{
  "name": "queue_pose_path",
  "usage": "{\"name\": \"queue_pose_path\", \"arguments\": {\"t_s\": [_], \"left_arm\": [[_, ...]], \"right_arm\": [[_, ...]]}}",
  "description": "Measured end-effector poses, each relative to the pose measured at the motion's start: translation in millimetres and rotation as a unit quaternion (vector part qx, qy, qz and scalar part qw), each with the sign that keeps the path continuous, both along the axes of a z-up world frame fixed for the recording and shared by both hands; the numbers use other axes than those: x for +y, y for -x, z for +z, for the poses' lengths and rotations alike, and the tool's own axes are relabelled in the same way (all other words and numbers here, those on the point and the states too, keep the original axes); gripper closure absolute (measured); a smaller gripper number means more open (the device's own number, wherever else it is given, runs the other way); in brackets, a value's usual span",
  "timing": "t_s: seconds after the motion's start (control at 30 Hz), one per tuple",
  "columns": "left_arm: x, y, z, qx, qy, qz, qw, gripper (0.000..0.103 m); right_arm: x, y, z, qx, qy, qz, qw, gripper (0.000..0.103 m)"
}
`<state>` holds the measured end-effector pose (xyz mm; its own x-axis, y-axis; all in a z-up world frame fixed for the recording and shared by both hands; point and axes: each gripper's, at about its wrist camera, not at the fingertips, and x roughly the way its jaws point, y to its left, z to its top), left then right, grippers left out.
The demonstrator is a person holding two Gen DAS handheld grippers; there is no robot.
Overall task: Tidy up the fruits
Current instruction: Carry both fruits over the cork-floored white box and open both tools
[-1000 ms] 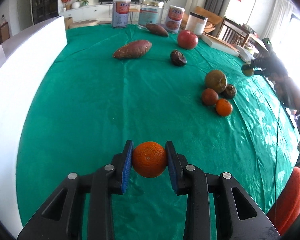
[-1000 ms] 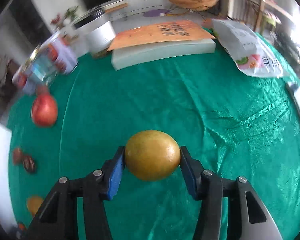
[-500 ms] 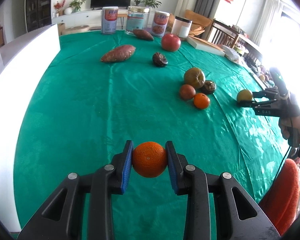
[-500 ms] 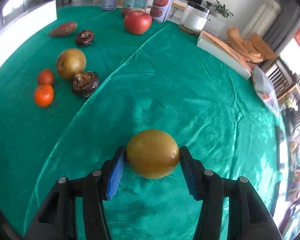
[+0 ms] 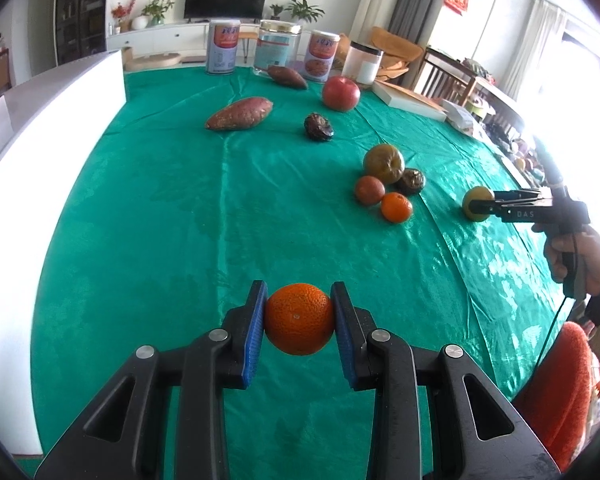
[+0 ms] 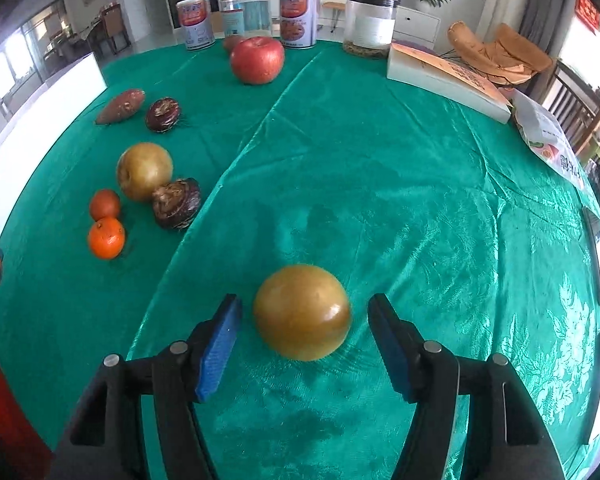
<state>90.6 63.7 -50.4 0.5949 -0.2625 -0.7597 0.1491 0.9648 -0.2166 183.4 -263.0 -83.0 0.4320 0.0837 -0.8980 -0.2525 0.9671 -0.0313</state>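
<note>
Your left gripper clenches the orange at lower centre, pads on its widest girth; it looks firm and pebbled, so grip should hold. Your right gripper stands released around the smooth, likely slippery yellow pear resting on the green cloth. Both are round, with no clear long axis.

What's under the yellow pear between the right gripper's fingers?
The yellow pear rests on the green tablecloth, right gripper open around it, pads clear. The contact patch itself is hidden by the fruit.
</note>
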Motion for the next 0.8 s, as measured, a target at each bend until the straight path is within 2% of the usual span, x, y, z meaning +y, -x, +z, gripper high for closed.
{"name": "queue_pose_path", "arguments": {"t_s": [0.03, 0.1, 0.17, 0.23, 0.33, 0.43, 0.53, 0.6, 0.7, 0.8], "left_arm": [[0.3, 0.7, 0.2, 0.001, 0.000, 0.000, 1.0000, 0.070], [1.6, 1.8, 1.4, 0.004, 0.003, 0.001, 1.0000, 0.070], [5.6, 4.0, 4.5, 0.009, 0.009, 0.002, 0.9999, 0.070], [20.1, 10.8, 18.9, 0.011, 0.031, 0.006, 0.9994, 0.070], [55.5, 25.0, 53.6, -0.018, 0.041, 0.026, 0.9986, 0.070], [112.8, 36.9, 85.3, -0.042, 0.020, 0.086, 0.9952, 0.070], [171.9, 44.4, 94.4, -0.040, 0.001, 0.157, 0.9867, 0.070], [210.6, 47.0, 89.2, -0.021, -0.014, 0.206, 0.9783, 0.070], [253.6, 49.6, 71.7, 0.017, -0.026, 0.253, 0.9669, 0.070], [270.2, 52.4, 52.6, 0.047, -0.032, 0.268, 0.9618, 0.070]], "right_arm": [[-1.0, -1.6, -1.8, 0.002, -0.005, -0.005, 1.000, 0.038], [-4.7, -5.1, -8.1, 0.016, -0.019, -0.016, 1.000, 0.053], [-6.4, -4.0, -8.8, 0.020, -0.030, -0.028, 0.999, 0.053], [-3.5, 2.3, -0.8, 0.020, -0.041, -0.034, 0.998, 0.053], [27.5, 19.4, 36.2, 0.005, -0.082, 0.012, 0.997, 0.053], [94.9, 28.7, 77.5, -0.003, -0.126, 0.087, 0.988, 0.053], [185.4, 31.7, 101.7, 0.008, -0.175, 0.168, 0.970, 0.053], [252.5, 33.0, 107.8, 0.024, -0.203, 0.219, 0.954, 0.053], [348.4, 35.0, 107.4, 0.051, -0.239, 0.276, 0.930, 0.053], [427.4, 36.1, 98.5, 0.077, -0.251, 0.310, 0.914, 0.053]]}}
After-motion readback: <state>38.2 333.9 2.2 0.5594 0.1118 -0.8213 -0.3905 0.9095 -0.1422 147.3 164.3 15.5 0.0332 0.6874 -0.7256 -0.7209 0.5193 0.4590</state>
